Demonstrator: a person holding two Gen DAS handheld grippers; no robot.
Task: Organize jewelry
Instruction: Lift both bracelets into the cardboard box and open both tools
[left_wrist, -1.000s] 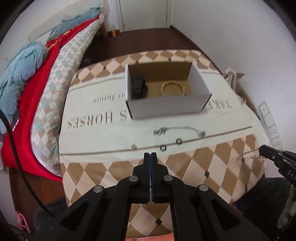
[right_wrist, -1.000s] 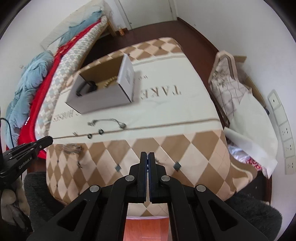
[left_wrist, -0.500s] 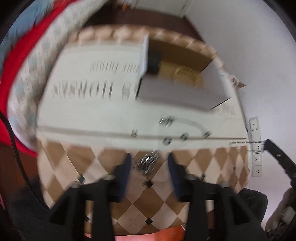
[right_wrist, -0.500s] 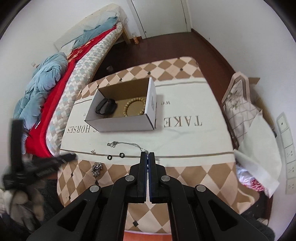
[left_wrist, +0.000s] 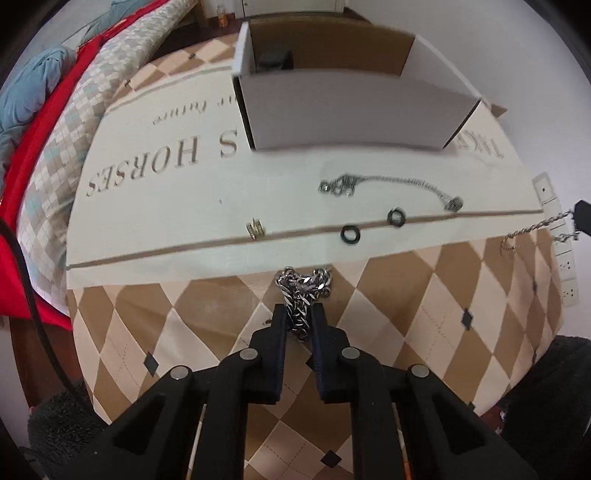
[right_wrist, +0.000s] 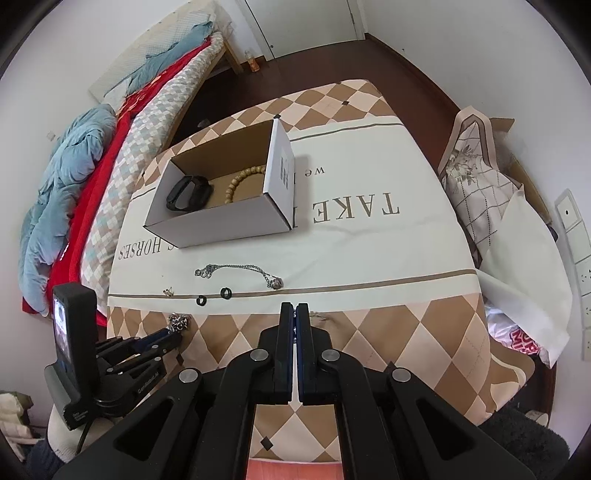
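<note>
My left gripper (left_wrist: 298, 314) is closed around a heap of chunky silver chain (left_wrist: 304, 286) lying on the checked cloth. My right gripper (right_wrist: 294, 312) is shut on a thin silver chain (left_wrist: 535, 230), which hangs from its tip in the left wrist view. A white cardboard box (right_wrist: 221, 221) holds a black band (right_wrist: 188, 192) and a wooden bead bracelet (right_wrist: 242, 181). In front of the box lie a thin silver necklace (left_wrist: 391, 184), two black rings (left_wrist: 373, 225) and a small gold piece (left_wrist: 255, 229).
The table (right_wrist: 406, 332) carries a cloth with checks and printed words. A bed with red and blue covers (right_wrist: 74, 203) stands to the left. A patterned bag and a white bag (right_wrist: 509, 229) lie at the table's right edge. Wall sockets (right_wrist: 576, 251) are on the right.
My left gripper opened, moved forward and down, and closed around the chunky chain heap. My right gripper stayed shut on the thin chain and swung toward the table centre.
</note>
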